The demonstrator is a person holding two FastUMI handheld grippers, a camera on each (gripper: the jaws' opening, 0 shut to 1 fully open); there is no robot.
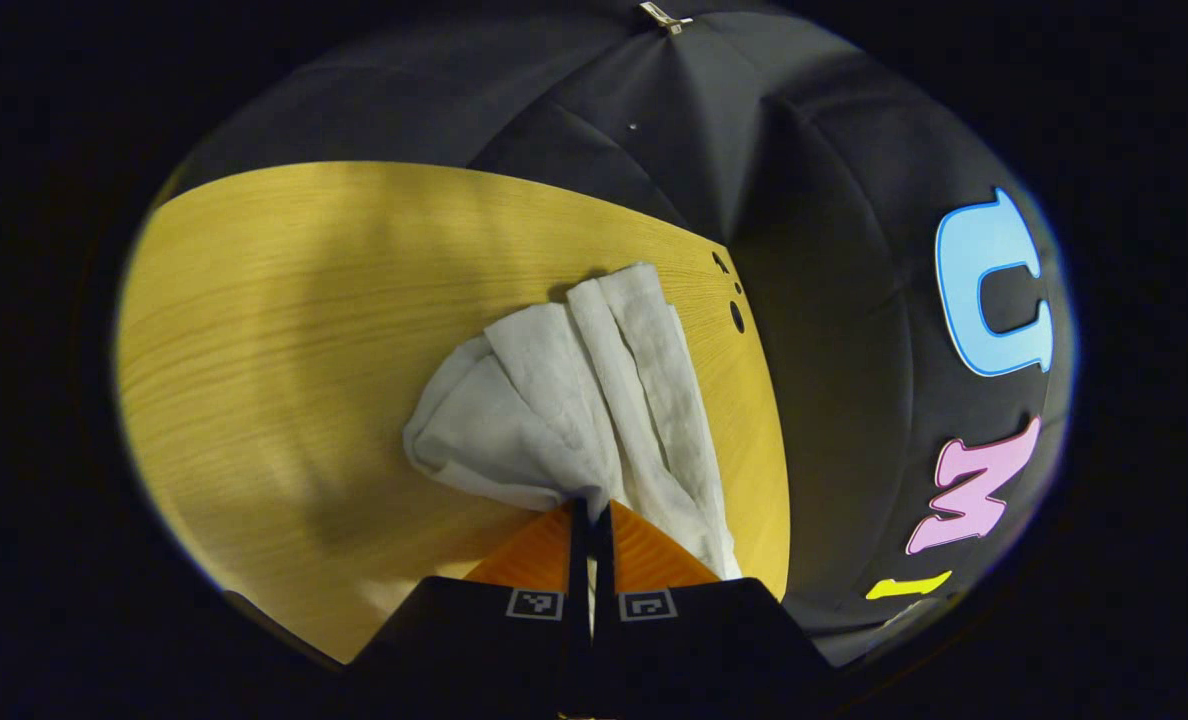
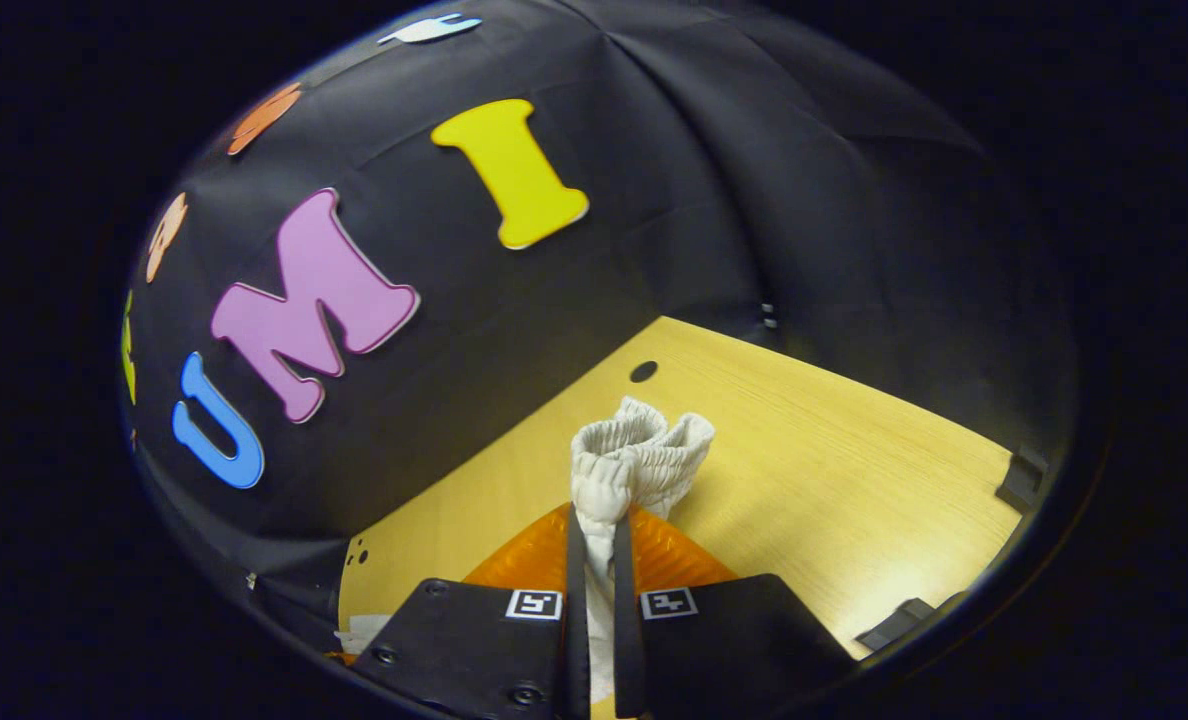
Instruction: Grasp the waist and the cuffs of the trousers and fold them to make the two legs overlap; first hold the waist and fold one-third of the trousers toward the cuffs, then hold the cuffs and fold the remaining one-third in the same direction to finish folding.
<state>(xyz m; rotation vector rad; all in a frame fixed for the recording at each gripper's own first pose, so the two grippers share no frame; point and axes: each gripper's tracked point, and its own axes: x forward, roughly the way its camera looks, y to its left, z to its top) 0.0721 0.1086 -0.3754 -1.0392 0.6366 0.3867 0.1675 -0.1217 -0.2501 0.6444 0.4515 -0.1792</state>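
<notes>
White trousers [image 1: 574, 400] hang bunched from my left gripper [image 1: 590, 512], whose two fingers press together on a fold of the cloth; the legs trail forward onto the wooden table [image 1: 284, 340]. In the right gripper view, the gathered elastic waist [image 2: 634, 460] of the trousers sticks up between the fingers of my right gripper [image 2: 599, 535], which is shut on it above the table [image 2: 854, 470].
The black cloth wall [image 1: 834, 200] runs close along the table's far and right edges. Small round holes [image 1: 736, 316] mark the table near its corner. Dark clamps [image 2: 1019, 480] sit on the table edge at the right of the right gripper view.
</notes>
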